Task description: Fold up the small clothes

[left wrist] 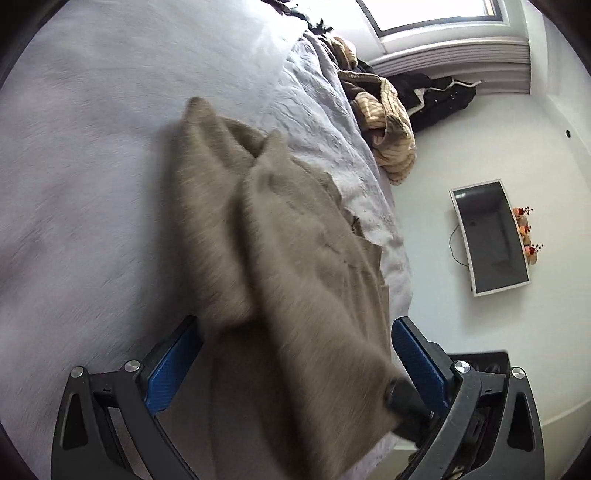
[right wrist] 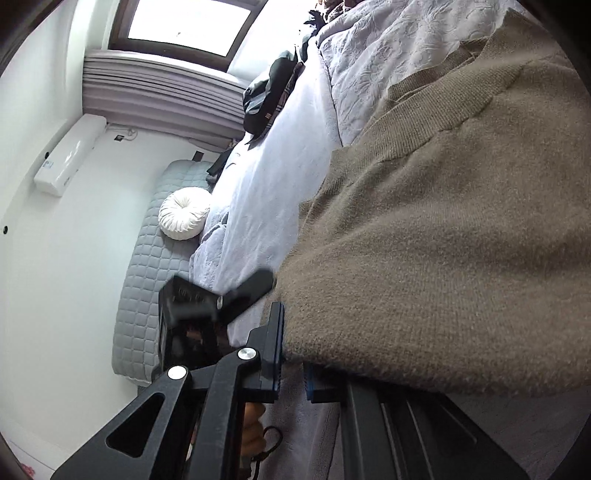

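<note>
On bed [left wrist: 92, 147]: taupe knit sweater [right wrist: 443, 258], no legible writing.

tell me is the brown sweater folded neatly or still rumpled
Rumpled: the brown knit sweater lies bunched in loose overlapping layers on the white bedspread, one edge pinched in the right gripper.

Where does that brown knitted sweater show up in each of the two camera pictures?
Left wrist view: the brown sweater runs from the centre down to the bottom edge, draped between the open left tool's blue fingers.
Right wrist view: it fills the right half.
Shared landmark: the window at the top.
</note>
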A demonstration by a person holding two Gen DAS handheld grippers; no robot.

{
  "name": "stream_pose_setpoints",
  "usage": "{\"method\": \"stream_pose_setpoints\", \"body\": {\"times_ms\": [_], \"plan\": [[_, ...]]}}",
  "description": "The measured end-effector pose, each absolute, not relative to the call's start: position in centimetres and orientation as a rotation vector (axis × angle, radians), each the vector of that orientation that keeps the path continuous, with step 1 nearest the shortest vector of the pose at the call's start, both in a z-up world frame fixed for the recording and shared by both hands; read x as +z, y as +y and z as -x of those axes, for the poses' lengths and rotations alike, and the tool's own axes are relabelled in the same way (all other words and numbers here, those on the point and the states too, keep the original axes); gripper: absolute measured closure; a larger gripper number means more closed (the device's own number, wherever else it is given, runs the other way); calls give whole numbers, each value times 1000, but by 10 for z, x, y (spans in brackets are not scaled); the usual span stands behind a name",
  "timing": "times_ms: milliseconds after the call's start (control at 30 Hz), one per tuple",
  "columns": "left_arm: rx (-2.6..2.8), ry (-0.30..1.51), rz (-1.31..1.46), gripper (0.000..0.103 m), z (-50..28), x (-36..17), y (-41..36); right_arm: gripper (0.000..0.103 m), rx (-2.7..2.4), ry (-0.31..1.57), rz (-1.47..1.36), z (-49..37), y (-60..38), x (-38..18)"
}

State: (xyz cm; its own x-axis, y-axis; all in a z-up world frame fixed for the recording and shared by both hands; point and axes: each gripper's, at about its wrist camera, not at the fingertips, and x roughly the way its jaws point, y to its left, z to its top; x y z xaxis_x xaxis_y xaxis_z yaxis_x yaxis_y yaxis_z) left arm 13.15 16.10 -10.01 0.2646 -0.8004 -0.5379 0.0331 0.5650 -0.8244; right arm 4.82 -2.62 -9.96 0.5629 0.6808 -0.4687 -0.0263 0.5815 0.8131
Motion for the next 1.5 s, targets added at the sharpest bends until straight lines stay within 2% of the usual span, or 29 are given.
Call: {"method": "stream_pose_setpoints", "body": {"times_ms": [200,433,500,533,567,600,633,667,867,1033,1167,1500], "plan": [[-657,1217,725,1,-157,-96,124,93,486,935,-829,-44,-23,-111],[-608,1227,619,2,-166,-99,99,89,552,1109,-708,-24,-31,-117],[-581,1212,582,13,-165,-98,98,89,543,1131,-641,-17,-40,-110],[-561,1212,554,25,-165,-98,95,89,529,1126,-610,-15,-46,-105],[-528,1211,508,42,-165,-98,94,89,503,1108,-575,-14,-55,-98],[-504,1210,470,51,-165,-98,93,89,481,1090,-562,-11,-62,-94],[-477,1210,427,68,-165,-98,92,89,439,1061,-556,-14,-74,-88],[-454,1206,391,73,-165,-98,92,89,400,1041,-555,-17,-82,-84],[-435,1111,336,75,-154,-75,93,89,174,968,-509,-58,-122,-81],[-438,1040,265,75,-148,-48,76,90,97,1084,-392,-84,-126,-121],[-456,988,206,75,-143,-24,54,90,115,1053,-369,-80,-127,-121],[-581,878,51,75,-121,36,-43,90,174,930,-626,-18,-212,-106]]}}
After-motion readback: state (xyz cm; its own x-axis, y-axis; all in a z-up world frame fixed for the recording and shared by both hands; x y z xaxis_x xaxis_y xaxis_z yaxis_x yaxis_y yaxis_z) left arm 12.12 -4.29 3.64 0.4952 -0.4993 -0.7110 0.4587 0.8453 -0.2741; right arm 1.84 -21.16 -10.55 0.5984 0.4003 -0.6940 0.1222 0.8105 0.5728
